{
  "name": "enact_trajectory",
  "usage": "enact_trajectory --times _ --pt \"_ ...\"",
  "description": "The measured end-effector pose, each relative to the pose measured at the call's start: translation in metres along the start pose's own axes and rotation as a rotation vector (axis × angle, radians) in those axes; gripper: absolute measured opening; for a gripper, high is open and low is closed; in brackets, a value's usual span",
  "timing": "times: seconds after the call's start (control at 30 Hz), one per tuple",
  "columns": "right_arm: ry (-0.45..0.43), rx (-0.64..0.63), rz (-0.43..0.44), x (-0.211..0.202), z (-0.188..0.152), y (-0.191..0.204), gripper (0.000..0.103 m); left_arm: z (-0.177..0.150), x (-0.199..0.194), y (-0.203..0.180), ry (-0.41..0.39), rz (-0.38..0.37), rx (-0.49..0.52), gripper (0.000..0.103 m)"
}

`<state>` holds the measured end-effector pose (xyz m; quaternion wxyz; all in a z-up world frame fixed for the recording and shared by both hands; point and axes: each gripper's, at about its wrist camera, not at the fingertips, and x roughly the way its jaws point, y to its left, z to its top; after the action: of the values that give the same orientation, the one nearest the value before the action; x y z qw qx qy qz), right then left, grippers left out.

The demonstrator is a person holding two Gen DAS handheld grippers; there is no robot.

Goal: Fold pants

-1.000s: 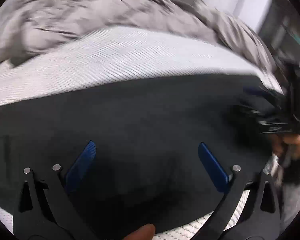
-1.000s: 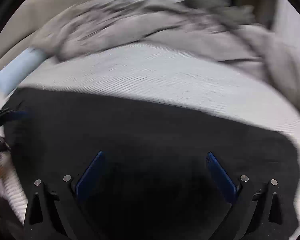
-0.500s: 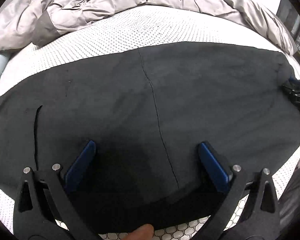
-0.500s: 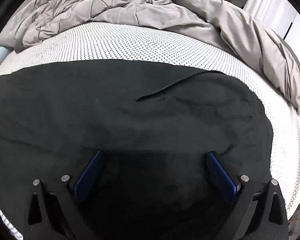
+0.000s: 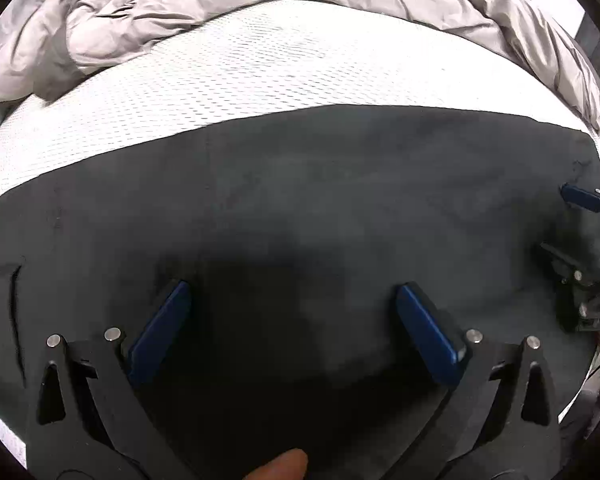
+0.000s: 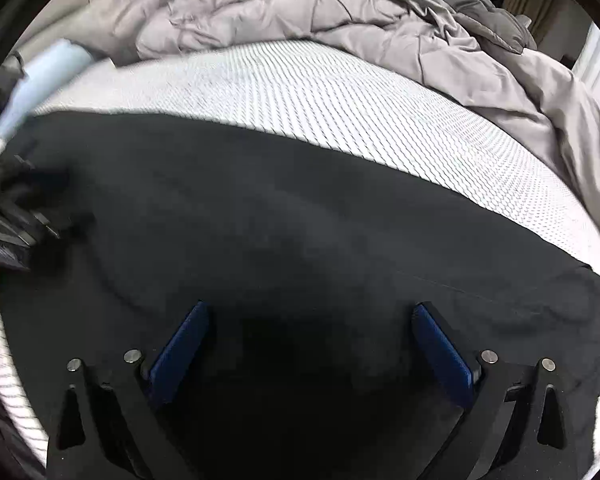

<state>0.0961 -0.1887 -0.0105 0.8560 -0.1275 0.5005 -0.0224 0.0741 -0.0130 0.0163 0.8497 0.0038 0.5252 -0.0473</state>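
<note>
Lying flat across the bed [image 5: 284,60], the black pants [image 5: 340,184] look soft, limp and light. Both left tongs [image 5: 292,320] and right tongs [image 6: 312,340] gape wide, holding nothing; pinching a hem edge seems best.

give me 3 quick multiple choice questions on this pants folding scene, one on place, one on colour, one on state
1. Where do the pants lie?
A. on the white mattress
B. on a wooden floor
C. over a chair

2. What colour is the rumpled duvet?
A. red
B. grey-beige
C. green

3. How do the left gripper and right gripper stand?
A. both open
B. both shut
C. one shut on cloth

Key: 1 A, white textured mattress shows beyond the dark cloth; 2 B, pale grey-beige folds; 3 A, blue pads sit wide apart in each wrist view.
</note>
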Motion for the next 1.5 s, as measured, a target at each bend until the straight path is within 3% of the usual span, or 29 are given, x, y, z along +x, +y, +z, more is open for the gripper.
enact_trajectory --times 0.1,0.23,0.33,0.4,0.5,0.67,0.73,0.77,0.83,0.87,0.93,1.07,1.17,1.27,1.33,1.4,1.47,1.5 --pt "0.02 0.08 -0.135 0.003 -0.01 -0.035 0.102 -0.008 -0.005 0.031 -0.02 0.083 -0.042 0.103" --pt "0.042 0.221 -0.248 -0.001 -0.029 -0.092 0.102 -0.017 -0.013 0.059 -0.049 0.073 -0.082 0.103" --pt "0.019 0.261 -0.217 -0.013 -0.035 -0.101 0.102 -0.019 -0.022 0.059 -0.06 0.077 -0.097 0.102" --pt "-0.008 0.238 -0.217 -0.023 -0.031 -0.088 0.102 -0.013 -0.028 0.053 -0.066 0.021 -0.119 0.102" --pt "-0.062 0.203 -0.114 -0.035 -0.026 -0.061 0.102 0.004 -0.029 0.033 -0.082 -0.065 -0.115 0.102" --pt "-0.052 0.146 0.008 -0.013 0.006 -0.013 0.102 0.024 -0.006 -0.029 -0.04 -0.042 -0.004 0.102" --pt "-0.018 0.106 -0.039 0.001 0.015 -0.007 0.102 0.023 0.007 -0.04 0.0 0.014 0.015 0.102" --pt "-0.003 0.075 -0.082 0.007 0.015 -0.005 0.102 0.021 0.008 -0.039 0.006 0.001 0.003 0.103" --pt "0.006 0.015 -0.166 0.007 0.0 -0.012 0.102 0.018 0.004 -0.028 0.0 -0.002 0.005 0.103" --pt "0.007 0.013 -0.197 0.004 -0.009 -0.025 0.102 0.014 0.001 -0.021 -0.01 0.042 0.012 0.103" --pt "0.024 0.12 -0.259 -0.009 -0.039 -0.073 0.102 0.003 -0.004 0.012 -0.03 0.119 -0.009 0.103" --pt "0.027 0.314 -0.425 -0.039 -0.095 -0.151 0.102 -0.018 -0.022 0.059 -0.086 0.107 -0.111 0.102" --pt "-0.02 0.424 -0.37 -0.057 -0.11 -0.167 0.102 -0.024 -0.039 0.055 -0.124 0.103 -0.123 0.102" --pt "-0.1 0.365 -0.295 -0.077 -0.095 -0.132 0.102 -0.027 -0.061 0.01 -0.182 -0.035 -0.065 0.102" --pt "-0.147 0.272 -0.174 -0.082 -0.078 -0.09 0.102 -0.028 -0.061 -0.027 -0.2 -0.109 -0.007 0.102" --pt "-0.129 0.178 -0.015 -0.069 -0.063 -0.046 0.102 -0.033 -0.046 -0.081 -0.14 -0.203 0.109 0.102" --pt "-0.084 0.066 0.067 -0.052 -0.058 -0.007 0.102 -0.04 -0.032 -0.112 -0.096 -0.209 0.179 0.102" --pt "-0.071 0.021 0.051 -0.046 -0.059 0.005 0.102 -0.043 -0.022 -0.123 -0.062 -0.178 0.221 0.102"
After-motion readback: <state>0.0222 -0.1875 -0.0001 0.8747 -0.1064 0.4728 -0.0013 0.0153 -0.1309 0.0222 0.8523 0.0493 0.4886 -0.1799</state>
